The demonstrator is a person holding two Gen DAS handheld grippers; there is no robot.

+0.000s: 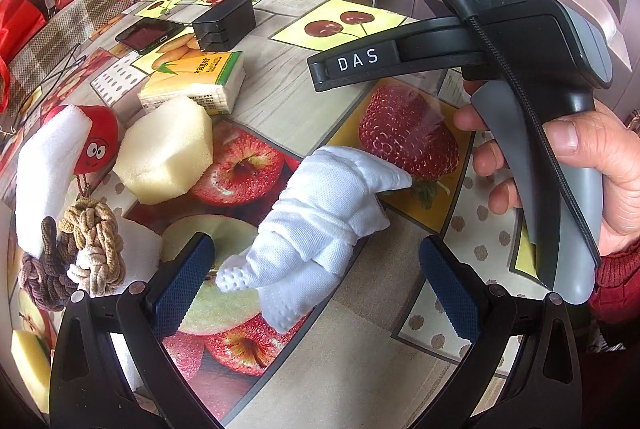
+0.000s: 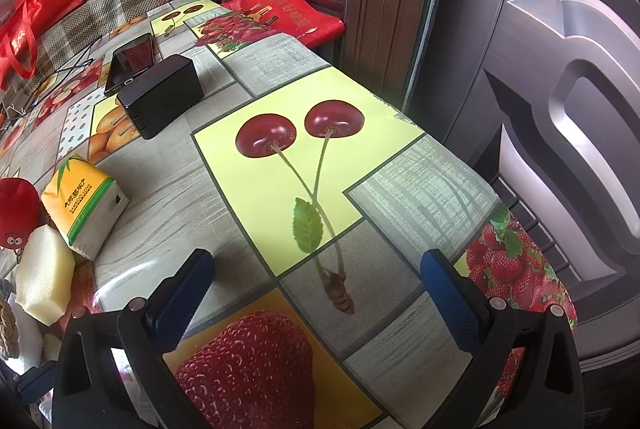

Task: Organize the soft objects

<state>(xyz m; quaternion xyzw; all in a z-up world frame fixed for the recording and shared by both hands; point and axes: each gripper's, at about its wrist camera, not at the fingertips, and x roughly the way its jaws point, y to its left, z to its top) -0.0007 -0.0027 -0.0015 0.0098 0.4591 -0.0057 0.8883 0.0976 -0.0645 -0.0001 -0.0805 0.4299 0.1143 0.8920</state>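
A crumpled white glove lies on the fruit-print tablecloth, between and just beyond my left gripper's open blue pads. To its left sit a pale yellow sponge block, a red plush face, a white foam piece and a knotted rope toy. My right gripper is open and empty over the cherry print. In the left wrist view its body is held by a hand at upper right. The sponge and plush show at its far left.
A yellow-green tissue pack, a black box and a phone lie farther back. Red bags rest on a checked sofa at left. The table edge and a dark door are at right.
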